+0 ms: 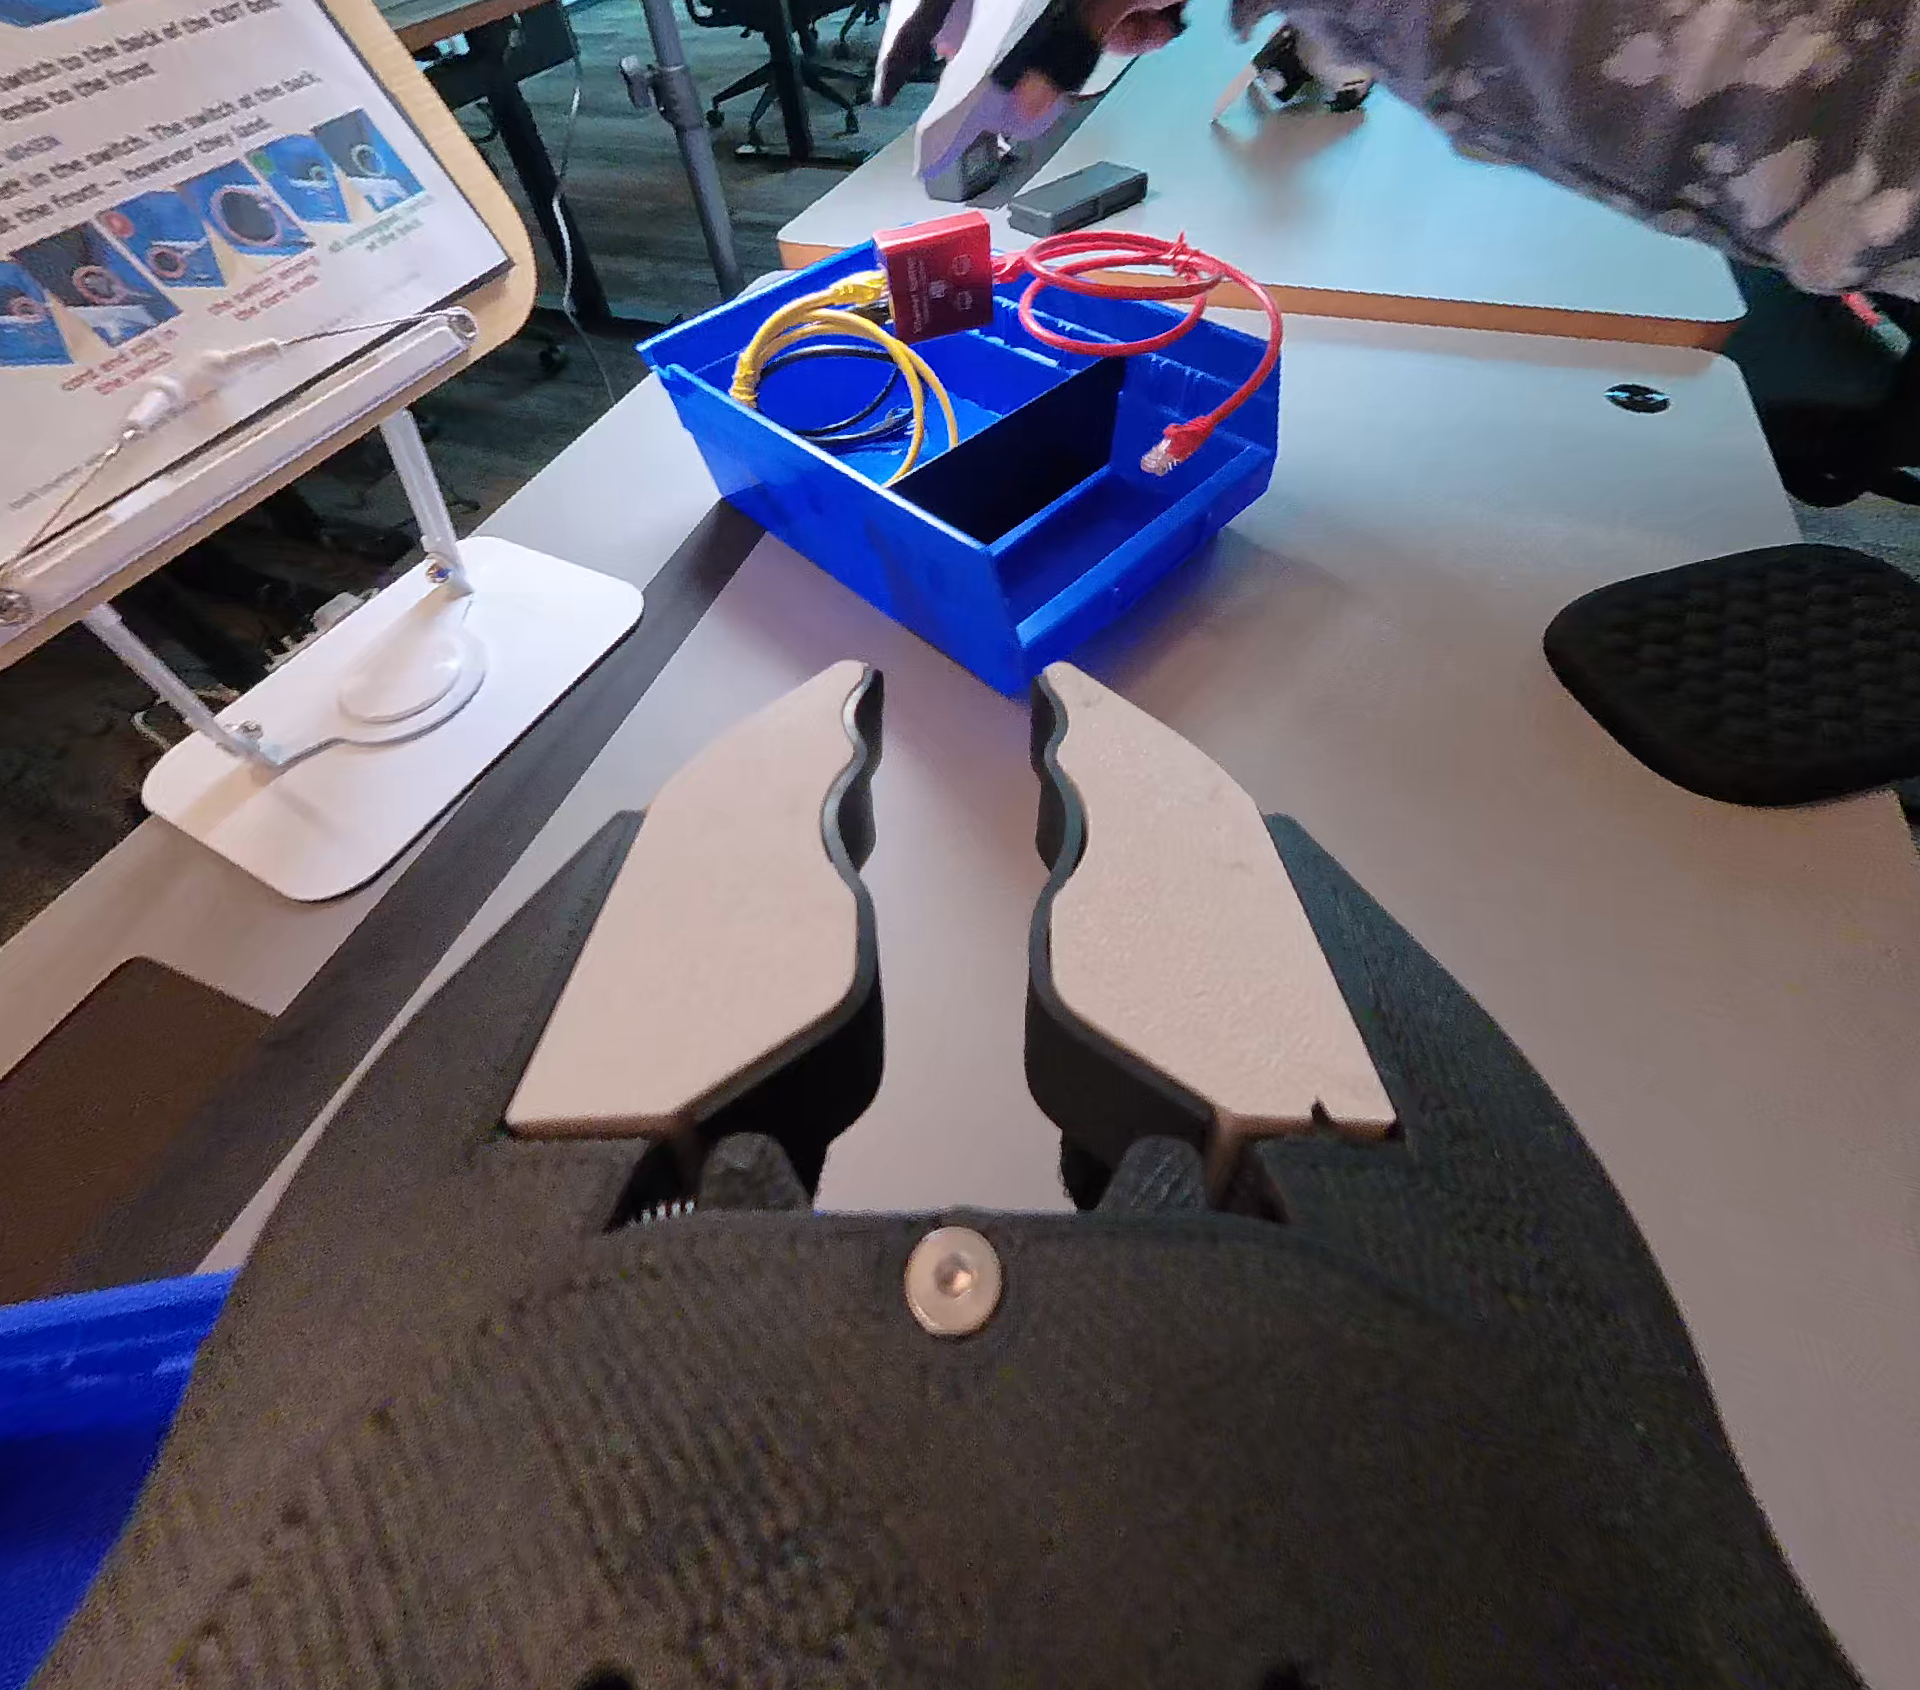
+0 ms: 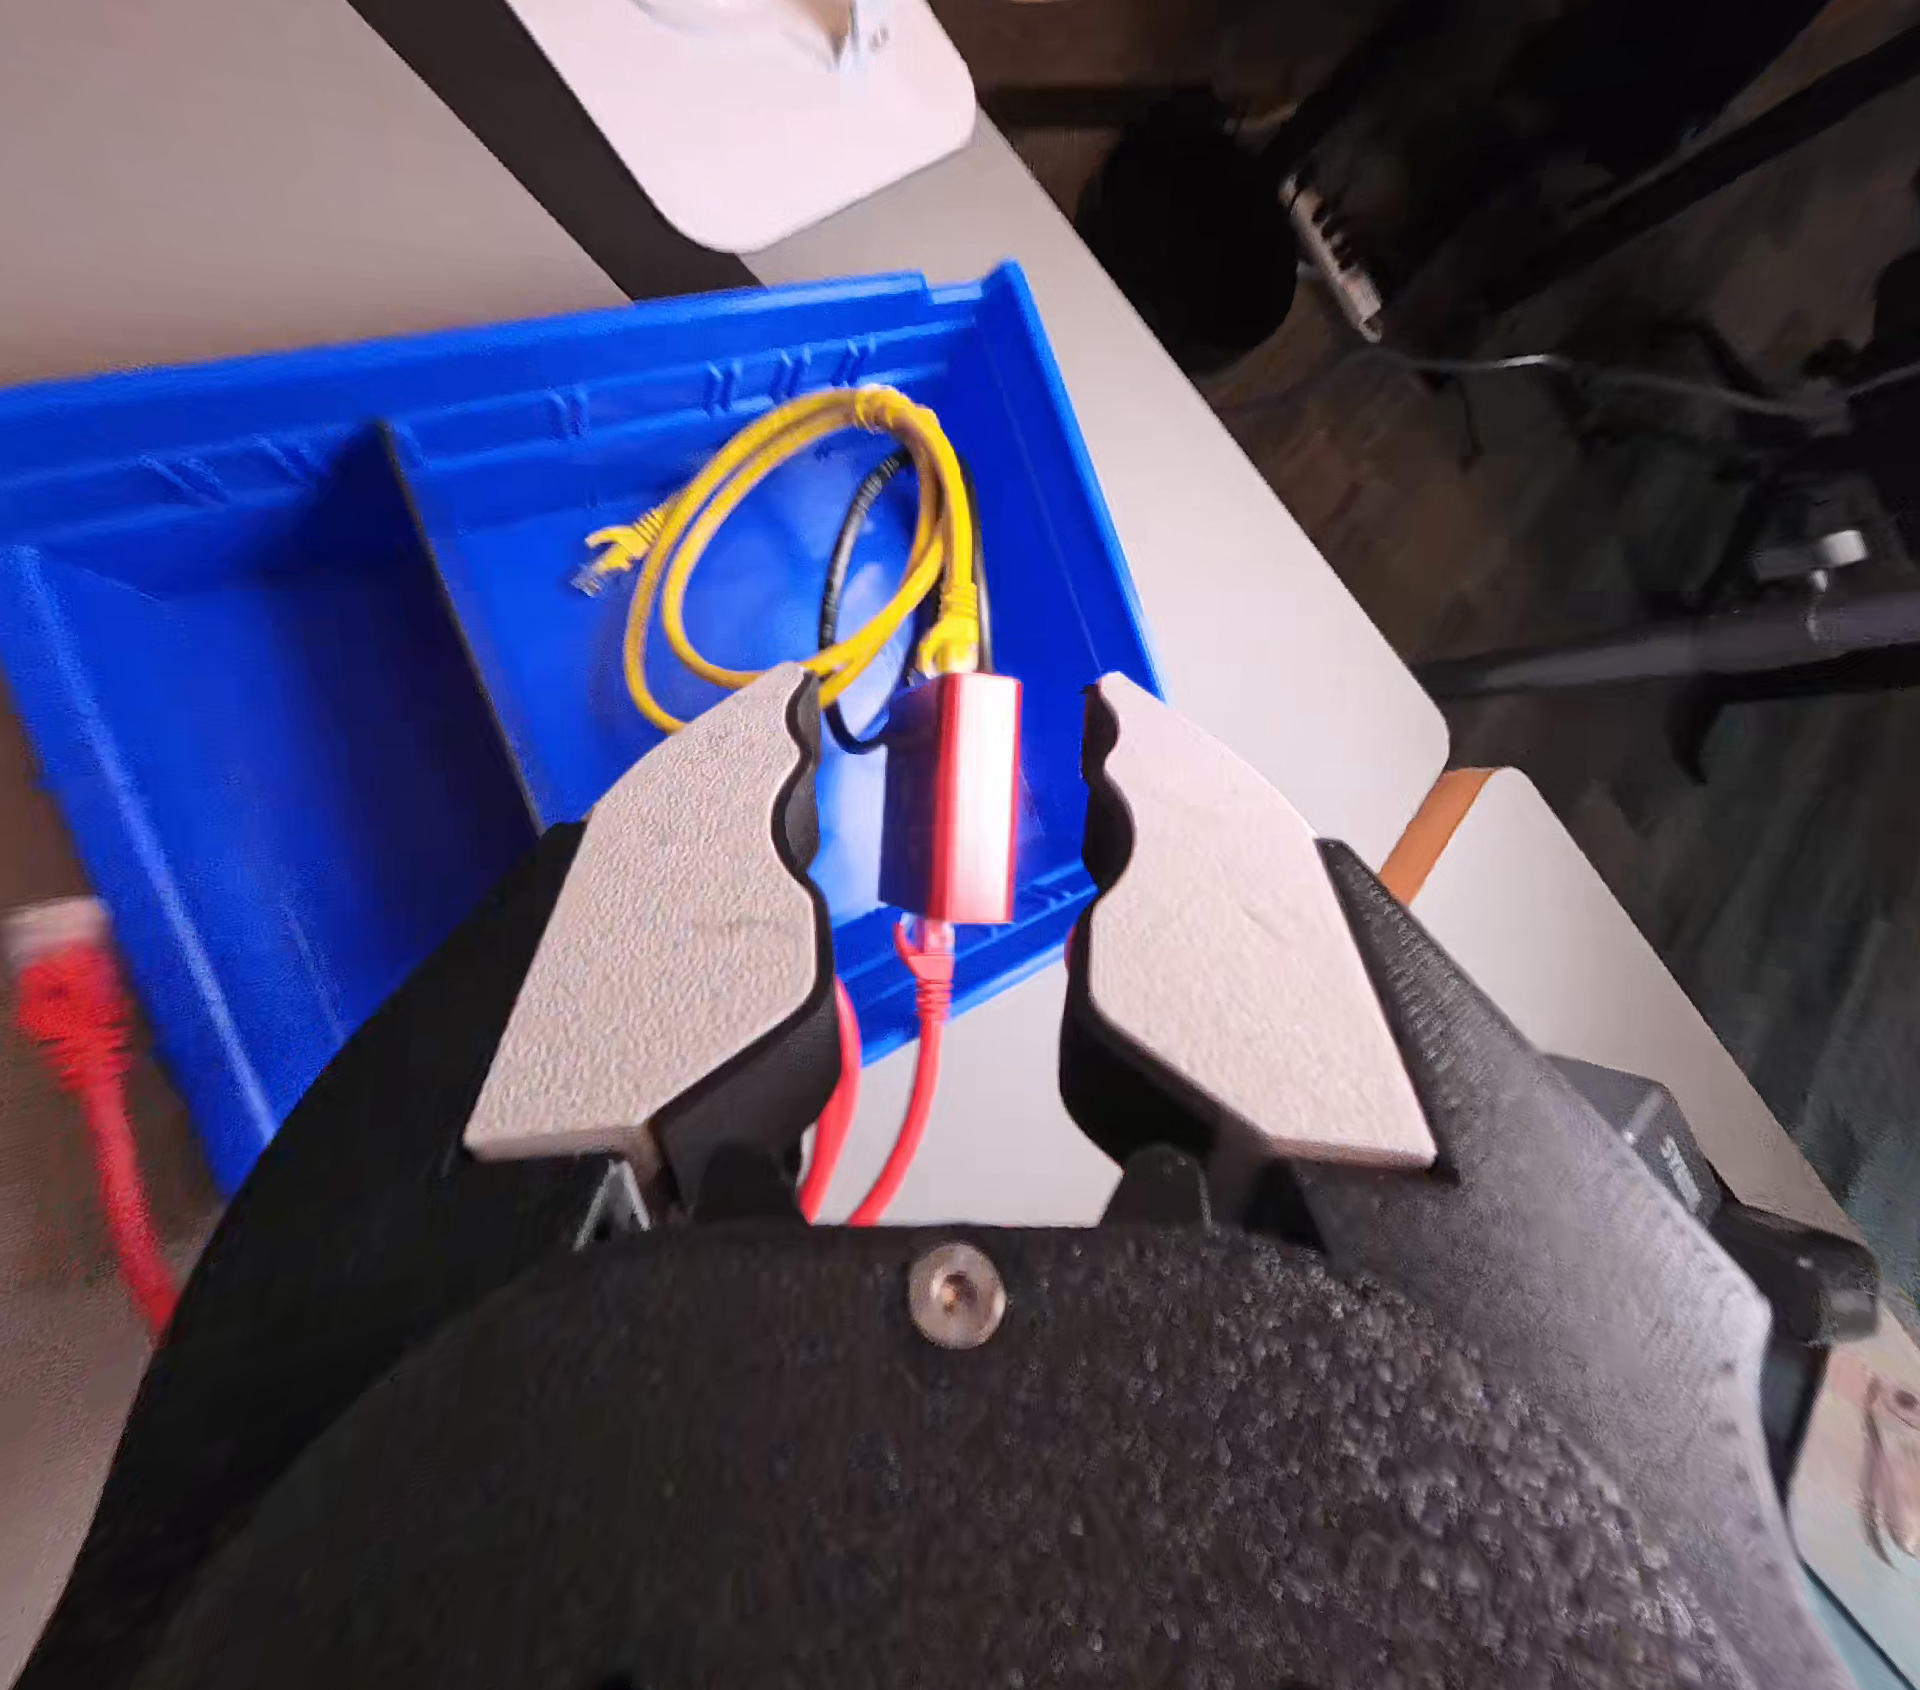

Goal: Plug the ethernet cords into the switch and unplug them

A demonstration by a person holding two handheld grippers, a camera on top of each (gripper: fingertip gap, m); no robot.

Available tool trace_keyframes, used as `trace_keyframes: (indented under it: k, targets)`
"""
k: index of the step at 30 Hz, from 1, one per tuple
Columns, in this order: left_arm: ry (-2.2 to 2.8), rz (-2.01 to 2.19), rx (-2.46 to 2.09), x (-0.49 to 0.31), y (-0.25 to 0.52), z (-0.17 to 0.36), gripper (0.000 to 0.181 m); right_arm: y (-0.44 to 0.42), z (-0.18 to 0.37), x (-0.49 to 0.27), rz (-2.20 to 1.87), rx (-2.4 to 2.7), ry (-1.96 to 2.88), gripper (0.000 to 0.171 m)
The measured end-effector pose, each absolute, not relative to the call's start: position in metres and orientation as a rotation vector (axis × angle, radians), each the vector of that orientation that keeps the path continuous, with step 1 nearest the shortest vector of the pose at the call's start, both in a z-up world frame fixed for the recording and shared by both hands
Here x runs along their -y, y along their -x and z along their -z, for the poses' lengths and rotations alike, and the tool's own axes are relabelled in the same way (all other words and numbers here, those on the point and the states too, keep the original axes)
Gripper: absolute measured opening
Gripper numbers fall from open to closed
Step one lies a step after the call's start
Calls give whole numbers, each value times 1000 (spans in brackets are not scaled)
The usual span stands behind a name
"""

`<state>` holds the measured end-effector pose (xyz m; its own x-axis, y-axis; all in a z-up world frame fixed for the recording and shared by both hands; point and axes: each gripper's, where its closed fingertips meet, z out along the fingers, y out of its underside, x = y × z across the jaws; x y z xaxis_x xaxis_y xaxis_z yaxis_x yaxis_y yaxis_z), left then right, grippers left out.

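On the grey desk [image 1: 1455,705], both grippers' fingers gape empty, right gripper [image 2: 945,731] straddling the red switch [image 2: 951,799].

Red cord's [image 2: 73,1069] plug blurred, edge-cropped.

The left wrist view is aimed level across the desk [image 1: 1455,705] from farther back; the right is tilted down, close above. The blue bin [image 1: 935,560] [image 2: 260,705] is shared.

Both grippers' fingers [image 1: 727,892] [image 2: 665,913] apart.
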<state>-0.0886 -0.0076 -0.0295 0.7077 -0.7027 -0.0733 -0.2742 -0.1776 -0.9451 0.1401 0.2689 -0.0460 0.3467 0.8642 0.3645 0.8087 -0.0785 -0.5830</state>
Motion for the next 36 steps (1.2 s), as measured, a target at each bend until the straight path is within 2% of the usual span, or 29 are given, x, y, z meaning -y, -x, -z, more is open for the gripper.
trace_keyframes:
  k: [3,5,9,11,14,22,23,25,28,29,31,36]
  targets:
    - [1783,415,-759,9,99,28,28,-129,22,-216,-212,1429,1780,49]
    - [1808,387,-738,12,108,26,29,-121,25,-163,-289,1488,1730,50]
    - [1919,326,-712,24,132,39,34,-134,96,-46,-293,1854,1759,45]
    - [1996,299,-700,36,146,56,36,-150,145,-21,-181,1930,1835,47]
    - [2156,224,-684,53,168,101,42,-164,184,-54,176,1831,1797,51]
    - [2481,-71,-760,86,196,188,66,-145,215,-111,447,1870,1827,63]
    - [2510,-114,-780,87,200,195,68,-143,218,-116,475,1890,1820,62]
    - [2560,-158,-816,89,206,208,68,-137,222,-118,459,1957,1820,51]
    - [2622,-215,-883,91,215,226,62,-133,229,-109,355,2049,1841,29]
    - [2608,-254,-905,88,219,227,57,-133,229,-109,354,2055,1822,28]
    - [2549,-325,-958,80,225,224,29,-138,229,-106,344,2071,1804,28]
    - [2473,-285,-1057,77,210,224,27,-151,228,-73,325,2153,1644,28]
